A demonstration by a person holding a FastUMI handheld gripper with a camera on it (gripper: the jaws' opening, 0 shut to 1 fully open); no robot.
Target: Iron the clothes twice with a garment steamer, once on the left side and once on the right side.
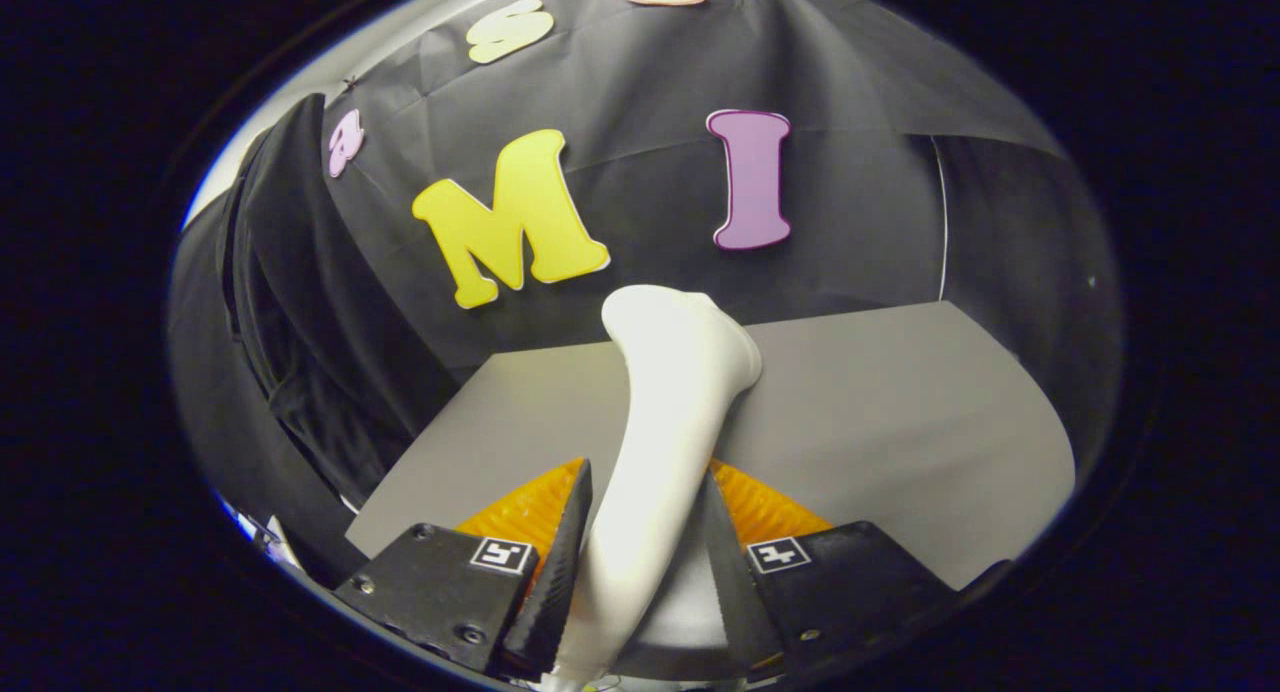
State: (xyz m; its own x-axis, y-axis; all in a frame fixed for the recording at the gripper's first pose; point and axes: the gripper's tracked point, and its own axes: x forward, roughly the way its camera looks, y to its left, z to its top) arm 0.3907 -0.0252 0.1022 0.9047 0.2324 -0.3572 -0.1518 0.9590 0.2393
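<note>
Clenched on the white garment steamer (665, 422), the hand-held gripper (640, 532) presses both fingers against its handle, the head rising beyond the fingertips. Beneath lies a plain grey bench (900, 422). Beyond the bench's near corner hangs dark clothing (290, 302) against the black cloth wall (860, 182).

Hand-held gripper (640, 532): both fingers (560, 552) closed against opposite sides of the steamer handle (650, 472), which rises between them and extends beyond their tips.
</note>
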